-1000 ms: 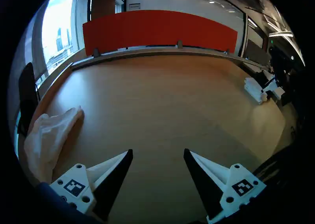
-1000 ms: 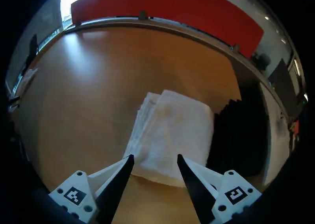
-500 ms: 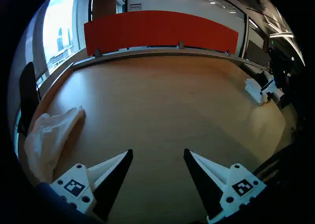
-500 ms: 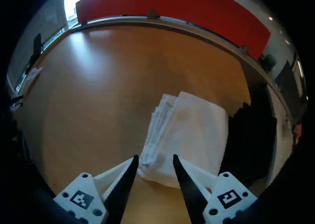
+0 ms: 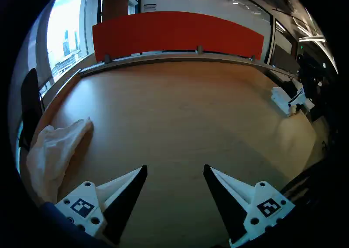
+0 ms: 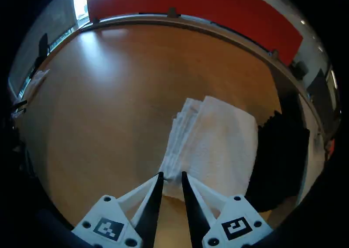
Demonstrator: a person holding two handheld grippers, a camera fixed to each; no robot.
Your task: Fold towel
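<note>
The right gripper [image 6: 172, 174] has its jaws drawn narrow on the near corner of the folded towel [image 6: 218, 143], both tips seemingly pressing it. The left gripper [image 5: 174, 167] hangs with jaws wide above bare wood. The step looks like shifting the finished stack aside; next, the left gripper would need to reach the crumpled towel [image 5: 56, 150] lying well apart at the counter's left edge. The wooden counter [image 5: 174, 108] ends at a red screen [image 5: 174, 30], with a bright window [image 5: 65, 34] beside it.
</note>
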